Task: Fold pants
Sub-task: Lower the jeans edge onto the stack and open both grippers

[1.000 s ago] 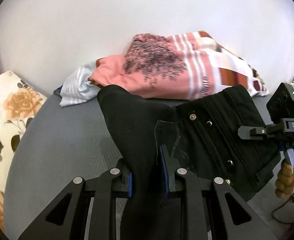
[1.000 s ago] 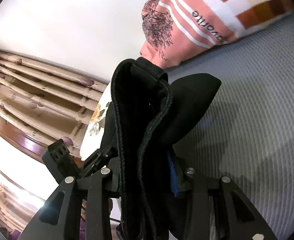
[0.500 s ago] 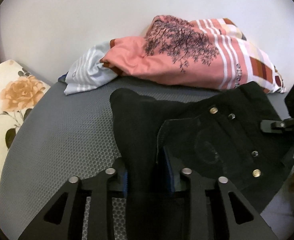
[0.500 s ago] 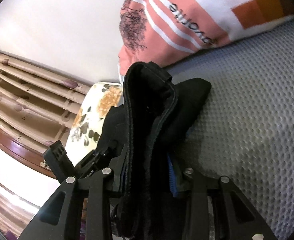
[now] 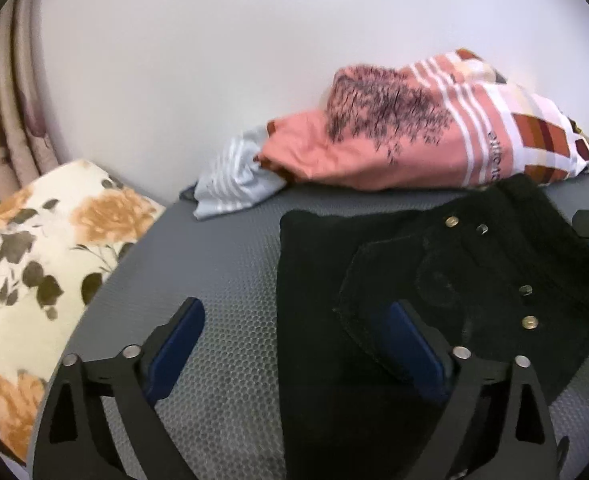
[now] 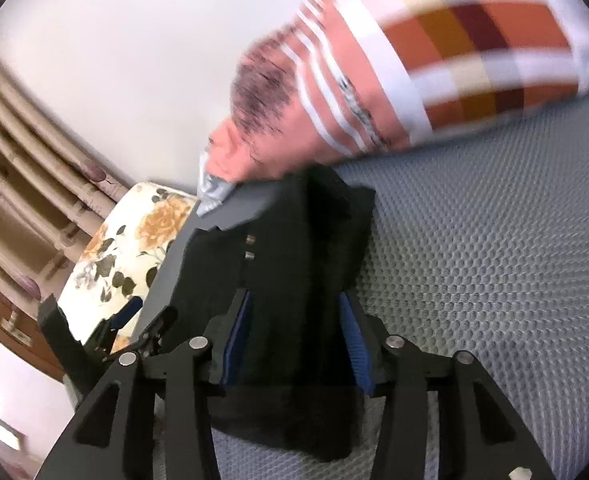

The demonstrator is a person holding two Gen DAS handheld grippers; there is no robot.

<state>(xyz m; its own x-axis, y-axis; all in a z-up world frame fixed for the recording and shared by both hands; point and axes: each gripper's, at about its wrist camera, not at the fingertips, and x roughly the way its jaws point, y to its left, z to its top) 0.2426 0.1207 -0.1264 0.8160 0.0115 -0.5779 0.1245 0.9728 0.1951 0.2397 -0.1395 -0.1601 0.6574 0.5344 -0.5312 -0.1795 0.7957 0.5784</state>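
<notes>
The black pants point(image 5: 434, 280) lie folded on the grey mesh surface point(image 5: 222, 264), waistband and metal buttons to the right. My left gripper point(image 5: 294, 332) is open, its blue pads spread wide either side of the pants' left edge, holding nothing. In the right wrist view the pants point(image 6: 294, 260) lie between the blue pads of my right gripper point(image 6: 294, 328). The jaws stand a little apart around the thick waistband, and whether they still pinch it I cannot tell. The left gripper point(image 6: 126, 320) shows at lower left there.
A pink and striped heap of clothes point(image 5: 414, 136) and a pale blue striped garment point(image 5: 234, 180) lie against the white wall behind the pants. A floral pillow point(image 5: 34, 248) is at the left edge, with curtains point(image 5: 6, 120) beyond it.
My left gripper has opened and let go of the pants, which now lie flat. The right gripper's jaws have widened and lowered the waistband onto the surface.
</notes>
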